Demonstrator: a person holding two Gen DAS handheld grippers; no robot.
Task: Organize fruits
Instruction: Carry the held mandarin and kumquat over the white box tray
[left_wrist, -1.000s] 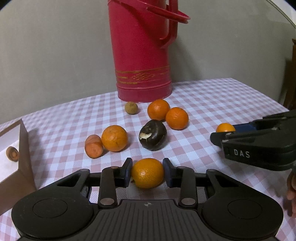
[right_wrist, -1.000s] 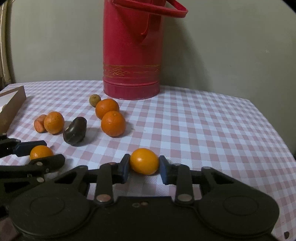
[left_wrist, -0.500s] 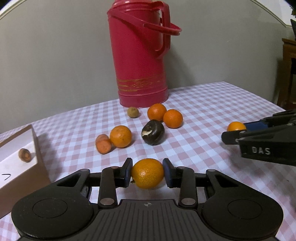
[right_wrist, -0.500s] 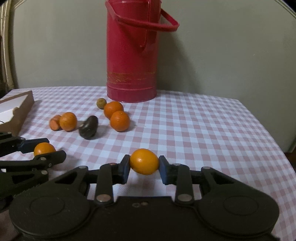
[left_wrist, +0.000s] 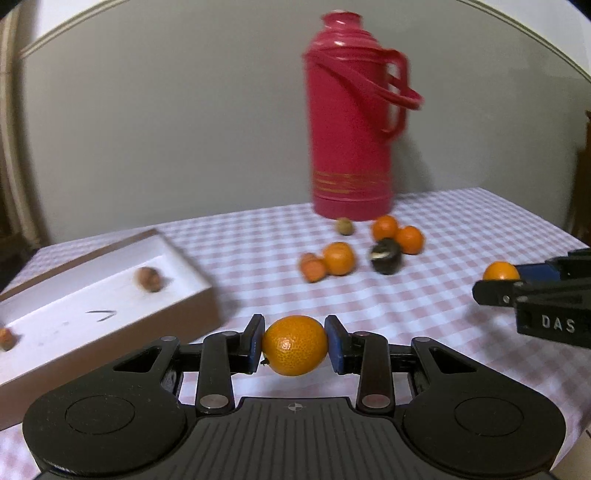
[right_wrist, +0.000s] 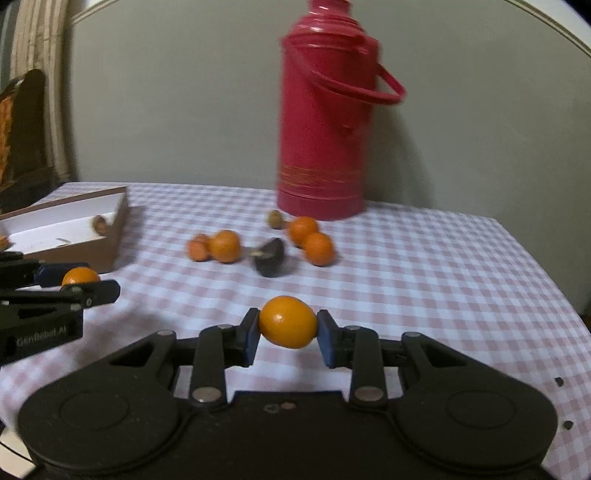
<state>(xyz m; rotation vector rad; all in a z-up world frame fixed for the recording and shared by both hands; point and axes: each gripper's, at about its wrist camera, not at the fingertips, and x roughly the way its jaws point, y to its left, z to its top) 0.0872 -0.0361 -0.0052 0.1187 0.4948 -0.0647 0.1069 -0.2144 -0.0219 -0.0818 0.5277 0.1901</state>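
Observation:
My left gripper (left_wrist: 294, 345) is shut on a dimpled orange (left_wrist: 294, 345), held above the checked cloth near the corner of a brown box (left_wrist: 110, 314) with a white inside. My right gripper (right_wrist: 288, 328) is shut on a smooth orange fruit (right_wrist: 288, 322). In the left wrist view the right gripper (left_wrist: 498, 275) shows at the right edge with its fruit. The right wrist view has the left gripper (right_wrist: 79, 277) at the left edge. Loose on the cloth lie several oranges (left_wrist: 338, 258), an orange-red piece (left_wrist: 313, 267), a dark fruit (left_wrist: 386, 256) and a small brownish one (left_wrist: 343, 226).
A tall red thermos (left_wrist: 351, 122) stands at the back of the table against the wall. The box holds a brown fruit (left_wrist: 149, 279) and a small piece (left_wrist: 5, 338) at its left end. The table edge (right_wrist: 554, 295) falls away on the right.
Both grippers have drawn back and up from the fruit pile and swung left, each still holding its fruit. The box has come far more into view.

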